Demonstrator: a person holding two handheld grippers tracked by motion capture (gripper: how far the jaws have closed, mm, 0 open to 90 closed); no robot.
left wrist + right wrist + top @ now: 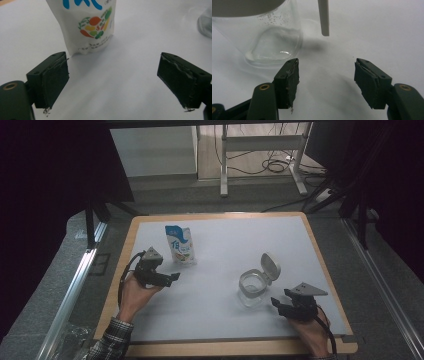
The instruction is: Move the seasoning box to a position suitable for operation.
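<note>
Counter (220, 320): pale grey-white top, light wood edging. Landmark is the clear jar (251, 289), right of centre on the counter. Jar stands upright, lid (270, 266) flipped open and tilted up on its far-right side; nothing visible inside, some specks on the glass. White pouch (180, 245) with blue lettering and a fruit/veg graphic stands upright, well apart to the jar's far left. Beyond the jar, past the counter's far edge: grey floor, white metal frame legs (224, 165), black cables (272, 165) looped on the floor. Aluminium rails (75, 285) run along both sides of the counter. Dark drapes either side.
</note>
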